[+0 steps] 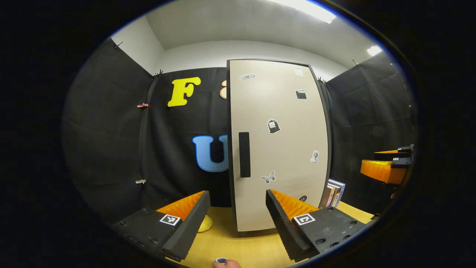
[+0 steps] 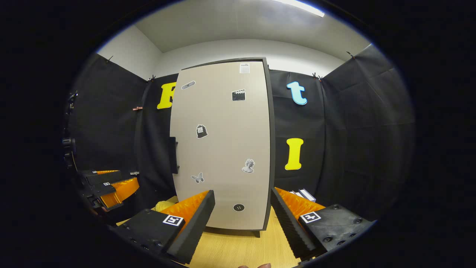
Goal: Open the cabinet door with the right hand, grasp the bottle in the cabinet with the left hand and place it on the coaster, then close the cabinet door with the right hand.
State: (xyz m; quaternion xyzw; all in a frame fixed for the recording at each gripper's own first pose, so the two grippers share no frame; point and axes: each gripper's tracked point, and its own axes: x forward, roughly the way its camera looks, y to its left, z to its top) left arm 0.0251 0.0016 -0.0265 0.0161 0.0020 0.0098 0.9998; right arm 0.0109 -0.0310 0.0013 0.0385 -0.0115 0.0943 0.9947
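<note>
Black cloth walls (image 2: 353, 123) enclose the booth. Above, a white ceiling (image 1: 230, 26) carries bright strip lights (image 1: 308, 9). Light wooden tabletop (image 2: 230, 249) below

Wooden table (image 1: 256, 249) bearing cabinet (image 1: 279, 149), books (image 1: 333, 193).

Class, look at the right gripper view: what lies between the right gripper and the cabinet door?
Bare wooden tabletop separates the right gripper from the closed door.

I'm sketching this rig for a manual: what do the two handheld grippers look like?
Each gripper, left and right, has two wedge-shaped fingers with ribbed inner faces, on dark bolted blocks that each carry a square black-and-white marker tag.
</note>
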